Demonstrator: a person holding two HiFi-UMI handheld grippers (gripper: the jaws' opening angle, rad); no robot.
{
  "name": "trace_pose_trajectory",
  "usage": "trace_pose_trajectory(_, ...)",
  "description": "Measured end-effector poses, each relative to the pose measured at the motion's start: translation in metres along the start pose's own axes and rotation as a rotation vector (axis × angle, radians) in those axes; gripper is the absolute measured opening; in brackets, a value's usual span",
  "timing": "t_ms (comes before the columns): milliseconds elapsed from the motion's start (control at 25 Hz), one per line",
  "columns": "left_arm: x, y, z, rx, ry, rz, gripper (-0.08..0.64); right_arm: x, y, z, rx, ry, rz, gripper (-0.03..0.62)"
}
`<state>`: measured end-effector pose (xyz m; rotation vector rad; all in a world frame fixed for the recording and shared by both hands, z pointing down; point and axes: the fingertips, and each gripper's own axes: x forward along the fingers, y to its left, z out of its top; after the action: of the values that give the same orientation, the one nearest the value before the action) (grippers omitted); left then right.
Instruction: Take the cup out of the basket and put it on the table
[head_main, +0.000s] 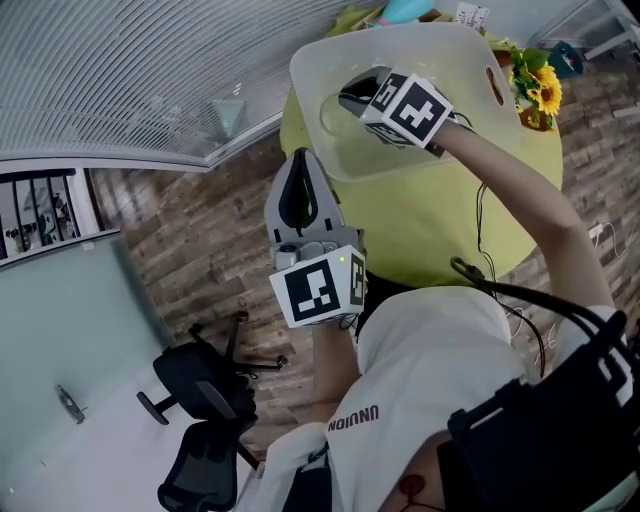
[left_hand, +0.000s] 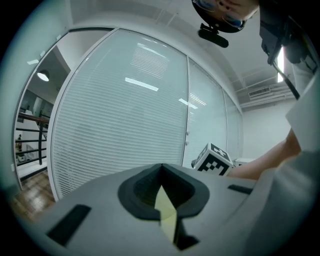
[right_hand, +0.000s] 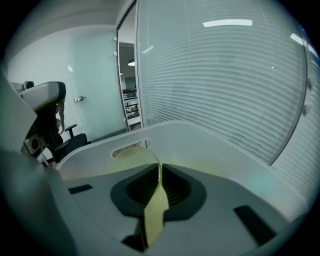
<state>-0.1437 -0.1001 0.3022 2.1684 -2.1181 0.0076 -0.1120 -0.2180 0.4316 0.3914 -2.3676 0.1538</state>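
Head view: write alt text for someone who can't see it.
The right gripper reaches into a translucent white basket on a yellow-green table and grips the rim of a clear cup. The left gripper, shut and empty, hangs near the table's edge, above a wood floor.

this looks like an office. glass partition walls (left_hand: 125, 125) fitted with slatted blinds (head_main: 120, 70) run from floor to ceiling, and a frosted glass door (head_main: 60, 330) with a metal handle (head_main: 70, 403) stands beside them. a black swivel chair (head_main: 205, 410) sits on the wood-pattern floor (head_main: 200, 250). the white ceiling (left_hand: 260, 60) carries what may be an air vent (left_hand: 258, 92), though that corner is dim.
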Motion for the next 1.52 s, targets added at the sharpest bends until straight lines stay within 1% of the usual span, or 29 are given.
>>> trace_pose_trajectory(280,-0.004,-0.007,0.003,0.004,-0.006,-0.003,0.012,-0.013,-0.003,0.004,0.025,-0.042,-0.02,0.038)
trace_pose_trajectory(560,-0.012,-0.007,0.007,0.001,-0.015,0.006,0.012,-0.026,-0.001,0.013,0.035,-0.085,-0.034,0.038)
trace_pose_trajectory(840,-0.021,-0.019,0.013,0.011,-0.023,0.006,0.012,-0.047,0.0,0.016,0.041,-0.12,-0.049,0.038)
trace_pose_trajectory(1040,-0.021,-0.019,0.013,0.017,-0.023,0.006,0.012,-0.051,-0.002,0.019,0.051,-0.146,-0.058,0.038)
trace_pose_trajectory(1320,-0.019,-0.018,0.012,0.03,-0.025,0.008,0.012,-0.06,0.002,0.029,0.01,-0.181,-0.081,0.038)
trace_pose_trajectory(1520,-0.018,-0.017,0.013,0.028,-0.027,0.006,0.012,-0.066,0.003,0.036,0.003,-0.21,-0.09,0.038)
